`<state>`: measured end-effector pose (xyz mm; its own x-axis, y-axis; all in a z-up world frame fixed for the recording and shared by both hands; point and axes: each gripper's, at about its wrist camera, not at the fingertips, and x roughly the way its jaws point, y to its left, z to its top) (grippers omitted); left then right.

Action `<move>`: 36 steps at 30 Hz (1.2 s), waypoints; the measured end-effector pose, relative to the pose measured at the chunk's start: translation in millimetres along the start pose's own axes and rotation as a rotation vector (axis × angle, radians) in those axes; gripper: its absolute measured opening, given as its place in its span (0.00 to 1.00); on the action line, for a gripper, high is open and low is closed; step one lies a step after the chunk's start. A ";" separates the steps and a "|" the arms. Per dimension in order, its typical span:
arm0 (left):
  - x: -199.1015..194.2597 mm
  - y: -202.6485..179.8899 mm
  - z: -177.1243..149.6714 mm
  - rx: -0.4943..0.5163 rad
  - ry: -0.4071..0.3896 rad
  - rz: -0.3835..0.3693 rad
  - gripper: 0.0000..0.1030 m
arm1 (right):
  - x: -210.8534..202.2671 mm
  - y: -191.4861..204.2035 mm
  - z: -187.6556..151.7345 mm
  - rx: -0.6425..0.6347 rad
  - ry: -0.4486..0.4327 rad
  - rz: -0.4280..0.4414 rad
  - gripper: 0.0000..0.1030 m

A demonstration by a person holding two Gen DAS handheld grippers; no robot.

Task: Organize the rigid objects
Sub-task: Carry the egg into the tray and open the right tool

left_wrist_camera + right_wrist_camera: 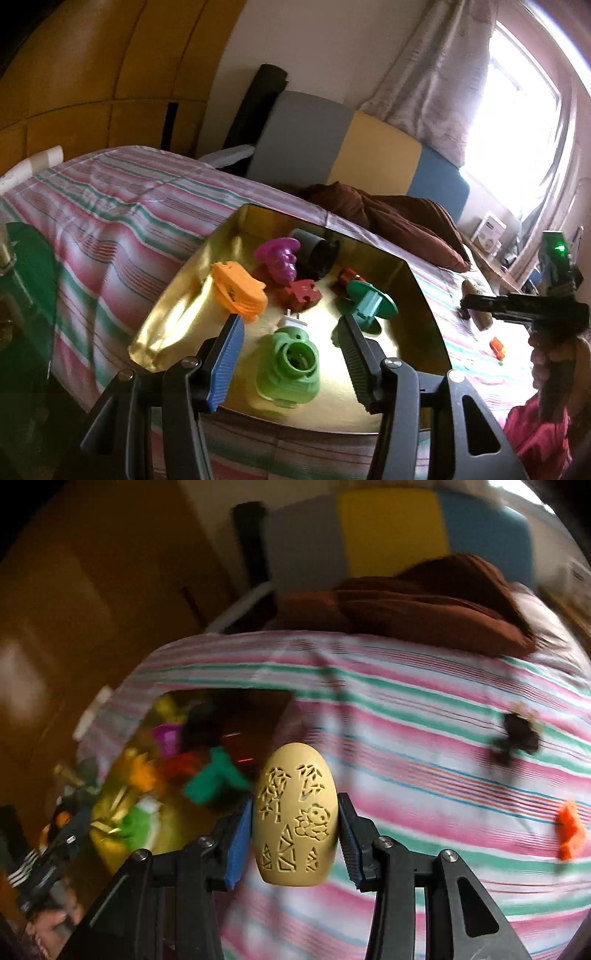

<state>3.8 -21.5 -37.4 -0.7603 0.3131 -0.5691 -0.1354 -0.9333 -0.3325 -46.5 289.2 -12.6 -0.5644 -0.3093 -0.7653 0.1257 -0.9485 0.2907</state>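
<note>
Now the right gripper (pixel 295 834) is clamped on the smooth carved egg (pixel 294 814); it could slip before the gold tray (pixel 417 291); the left gripper (pixel 291 354) stands apart.

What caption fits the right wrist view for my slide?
Right gripper clamps a carved tan egg above the striped bedspread, gold tray of toys at left.

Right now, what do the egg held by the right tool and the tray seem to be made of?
The egg looks like matte tan plastic, maybe 3D-printed: even colour, no shine, crisp cut-out panda and bamboo. The tray looks like polished gold metal or foil-coated card: it mirrors the toys and the window light.
</note>
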 end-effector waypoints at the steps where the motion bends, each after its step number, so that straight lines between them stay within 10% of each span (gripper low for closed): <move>1: -0.3 1.8 0.5 -0.007 0.000 0.005 0.52 | 1.8 8.8 -0.9 -0.009 0.008 0.016 0.43; 16: -11.6 20.5 11.5 -0.073 -0.032 0.032 0.52 | 100.0 127.7 -22.6 -0.149 0.232 0.092 0.43; 36: -11.2 17.1 9.4 -0.078 -0.015 0.027 0.52 | 108.8 135.3 -22.8 -0.191 0.207 0.003 0.44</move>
<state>4.0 -42.6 -29.7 -0.7722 0.2852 -0.5678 -0.0655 -0.9245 -0.3754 -72.3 125.7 -69.6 -0.3879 -0.3011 -0.8711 0.2902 -0.9370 0.1947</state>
